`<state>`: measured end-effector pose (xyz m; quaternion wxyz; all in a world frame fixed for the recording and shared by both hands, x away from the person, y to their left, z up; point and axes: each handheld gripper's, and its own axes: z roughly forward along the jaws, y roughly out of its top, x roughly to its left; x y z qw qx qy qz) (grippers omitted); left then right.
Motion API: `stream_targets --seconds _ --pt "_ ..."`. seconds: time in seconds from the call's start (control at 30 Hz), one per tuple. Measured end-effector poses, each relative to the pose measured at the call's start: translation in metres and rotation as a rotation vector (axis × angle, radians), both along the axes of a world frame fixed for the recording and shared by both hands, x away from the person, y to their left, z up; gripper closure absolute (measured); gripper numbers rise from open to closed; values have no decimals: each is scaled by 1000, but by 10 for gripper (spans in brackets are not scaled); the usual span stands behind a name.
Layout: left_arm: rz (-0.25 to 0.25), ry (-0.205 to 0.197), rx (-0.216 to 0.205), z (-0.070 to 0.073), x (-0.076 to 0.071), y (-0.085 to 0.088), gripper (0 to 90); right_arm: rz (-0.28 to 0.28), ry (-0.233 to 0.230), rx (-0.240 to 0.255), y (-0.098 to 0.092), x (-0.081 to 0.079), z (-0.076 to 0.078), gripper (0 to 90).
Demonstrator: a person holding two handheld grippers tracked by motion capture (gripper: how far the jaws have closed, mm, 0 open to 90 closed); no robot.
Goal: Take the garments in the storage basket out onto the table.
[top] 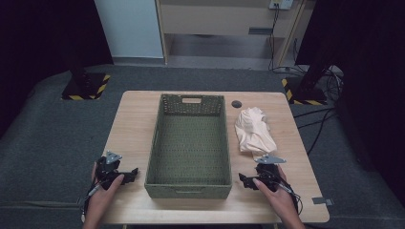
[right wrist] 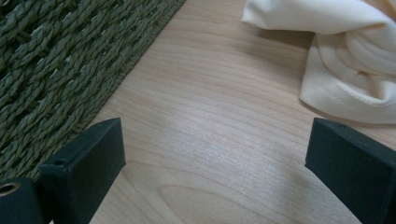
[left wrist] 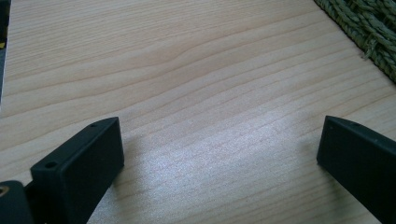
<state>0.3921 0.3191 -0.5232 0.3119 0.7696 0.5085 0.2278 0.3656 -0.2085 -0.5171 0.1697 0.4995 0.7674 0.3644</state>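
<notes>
A green woven basket (top: 157,138) stands empty in the middle of the light wooden table (top: 133,114). A crumpled cream cloth (top: 253,131) lies to its right. My left gripper (top: 125,174) rests on the table left of the basket's near corner, open over bare wood (left wrist: 219,144), with the basket wall (left wrist: 373,32) at the upper right. My right gripper (top: 248,180) sits near the basket's right front corner, just below the cloth. It is open too (right wrist: 215,149), with the basket wall (right wrist: 60,65) on the left and the cloth (right wrist: 345,56) ahead to the right.
A small dark round hole (top: 237,103) marks the table behind the cloth. Black stands with yellow-striped bases (top: 86,86) flank the table's far corners, and cables (top: 325,119) trail on the right floor. A strip of tape (top: 322,201) sticks to the near right corner.
</notes>
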Motion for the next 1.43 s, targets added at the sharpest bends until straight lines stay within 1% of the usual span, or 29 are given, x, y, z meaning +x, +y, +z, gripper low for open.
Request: stream_targets --seconds 0.57,0.67,0.77,0.9,1.03,1.1,1.13,1.17,1.43 --pt "1 0 0 0 0 0 0 -4 15 1 7 2 -9 41" --pt "1 0 0 0 0 0 0 -3 14 -7 8 2 -11 39" --pt "1 0 0 0 0 0 0 -7 14 -5 9 3 -13 32" --pt "1 0 0 0 0 0 0 -18 1 -3 10 5 -14 25" --pt "1 0 0 0 0 0 0 -27 -13 -22 12 8 -16 19" --pt "1 0 0 0 0 0 0 -24 -25 -50 13 9 -17 13" --pt "1 0 0 0 0 0 0 -29 -37 -77 14 10 -18 8" --pt "1 0 0 0 0 0 0 -30 -37 -85 15 10 -18 5" --pt "1 0 0 0 0 0 0 -30 -38 -86 14 11 -19 5"
